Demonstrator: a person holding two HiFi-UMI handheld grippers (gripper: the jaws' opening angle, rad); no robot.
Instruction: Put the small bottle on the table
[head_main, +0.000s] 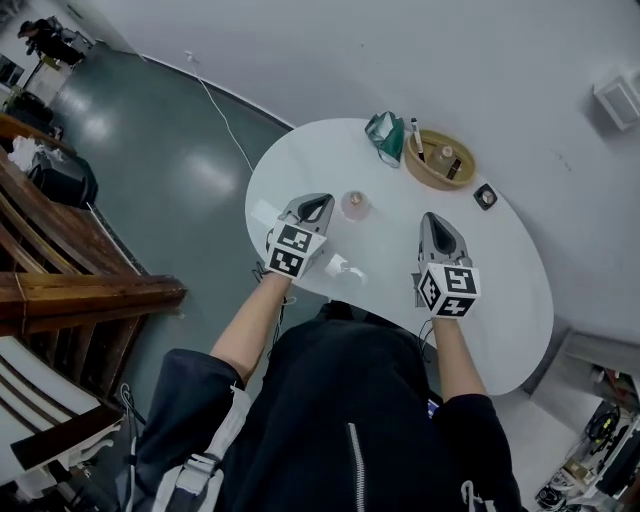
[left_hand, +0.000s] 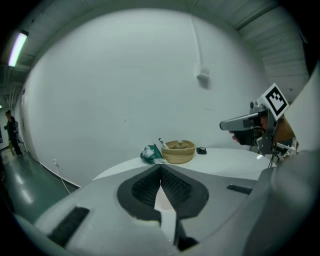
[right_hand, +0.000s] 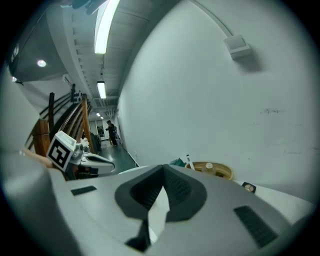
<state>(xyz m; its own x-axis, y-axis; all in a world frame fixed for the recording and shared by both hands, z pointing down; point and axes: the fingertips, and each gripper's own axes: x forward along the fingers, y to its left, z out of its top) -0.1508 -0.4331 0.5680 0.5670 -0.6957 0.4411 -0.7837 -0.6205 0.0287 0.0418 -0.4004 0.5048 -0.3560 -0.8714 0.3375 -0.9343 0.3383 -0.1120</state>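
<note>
A small pinkish clear bottle (head_main: 354, 205) stands upright on the white oval table (head_main: 385, 265), between my two grippers and slightly ahead of them. My left gripper (head_main: 318, 206) hovers just left of it, shut, with nothing between its pads (left_hand: 161, 168). My right gripper (head_main: 431, 219) is to the bottle's right, also shut and empty (right_hand: 163, 168). The bottle does not show in either gripper view. Another small bottle with a pale cap (head_main: 446, 156) lies in the woven basket (head_main: 436, 172).
The basket (left_hand: 180, 151) sits at the table's far side beside a green packet (head_main: 385, 136) and a pen-like stick (head_main: 415, 135). A small black object (head_main: 486, 196) lies right of it. Wooden benches (head_main: 60, 285) stand left, and a cable (head_main: 222, 122) runs across the floor.
</note>
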